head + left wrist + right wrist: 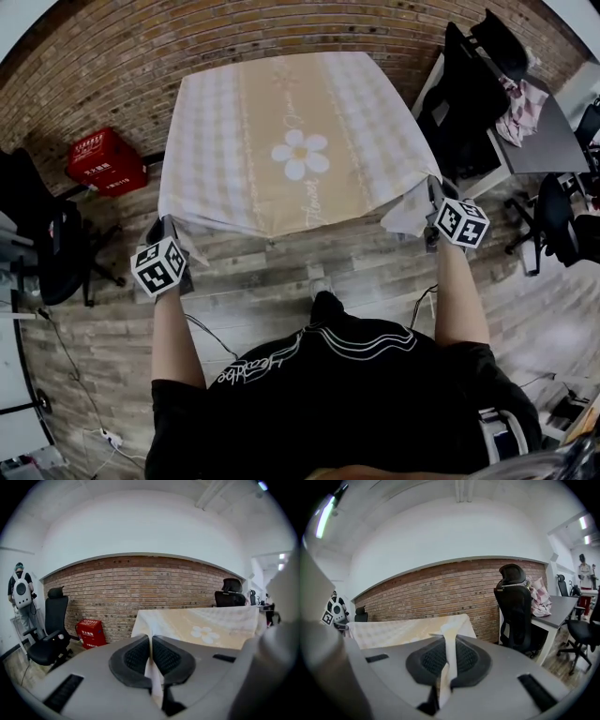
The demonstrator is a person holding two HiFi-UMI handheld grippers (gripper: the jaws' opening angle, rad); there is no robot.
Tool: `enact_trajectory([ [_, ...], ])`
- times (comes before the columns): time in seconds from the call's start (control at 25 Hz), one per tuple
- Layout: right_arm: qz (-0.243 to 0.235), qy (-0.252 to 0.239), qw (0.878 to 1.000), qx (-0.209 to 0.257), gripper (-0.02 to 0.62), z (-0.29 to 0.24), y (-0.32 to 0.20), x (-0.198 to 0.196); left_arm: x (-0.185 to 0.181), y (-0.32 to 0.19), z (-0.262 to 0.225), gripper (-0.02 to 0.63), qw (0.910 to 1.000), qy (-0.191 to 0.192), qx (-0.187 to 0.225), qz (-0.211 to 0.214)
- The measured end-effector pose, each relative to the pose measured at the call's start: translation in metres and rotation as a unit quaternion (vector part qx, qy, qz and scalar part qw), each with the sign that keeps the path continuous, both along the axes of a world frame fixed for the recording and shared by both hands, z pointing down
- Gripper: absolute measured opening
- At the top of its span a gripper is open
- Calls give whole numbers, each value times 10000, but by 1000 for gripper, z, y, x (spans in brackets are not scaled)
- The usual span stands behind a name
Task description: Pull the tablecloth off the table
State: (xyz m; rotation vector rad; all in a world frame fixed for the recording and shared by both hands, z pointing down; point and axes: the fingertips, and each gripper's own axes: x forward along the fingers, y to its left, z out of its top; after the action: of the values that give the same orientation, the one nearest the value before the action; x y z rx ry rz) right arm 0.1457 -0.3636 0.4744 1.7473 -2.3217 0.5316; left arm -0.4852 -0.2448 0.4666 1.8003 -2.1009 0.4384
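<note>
Here, at the head view's far left, a black office chair (37, 234) and a red crate (105, 161) stand near the brick wall (94, 66). Bare plank floor (272, 277) lies open between the cloth's near edge and the person. The left gripper (169, 225) is clamped on the near left corner of the tablecloth (291, 141), which lies spread over the table, flower print up. The right gripper (428, 202) pinches the near right corner, just beside a second black chair (469, 94) and a grey desk (548, 141). Only the left gripper view shows a person with a white backpack (21, 592) beyond the first chair. Each gripper view shows pale cloth squeezed between the dark pads (464, 658), a detail the head view hides.
</note>
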Motion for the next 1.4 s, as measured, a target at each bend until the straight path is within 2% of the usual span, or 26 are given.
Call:
enact_trajectory([
  [0.2,-7,-73,10000,7,-3,-7,17,-4,9,17,-12,6,9997,196,117,34],
  [0.56,40,-100,9999,89,-3,-10,50,-12,27,44,-29,6,9990,204,330,242],
  [0.84,144,-7,9999,-16,-3,-3,68,-7,36,60,-33,6,9972,395,503,375],
  [1.4,277,-145,9995,14,-3,-4,99,8,56,87,-42,6,9959,500,608,445],
])
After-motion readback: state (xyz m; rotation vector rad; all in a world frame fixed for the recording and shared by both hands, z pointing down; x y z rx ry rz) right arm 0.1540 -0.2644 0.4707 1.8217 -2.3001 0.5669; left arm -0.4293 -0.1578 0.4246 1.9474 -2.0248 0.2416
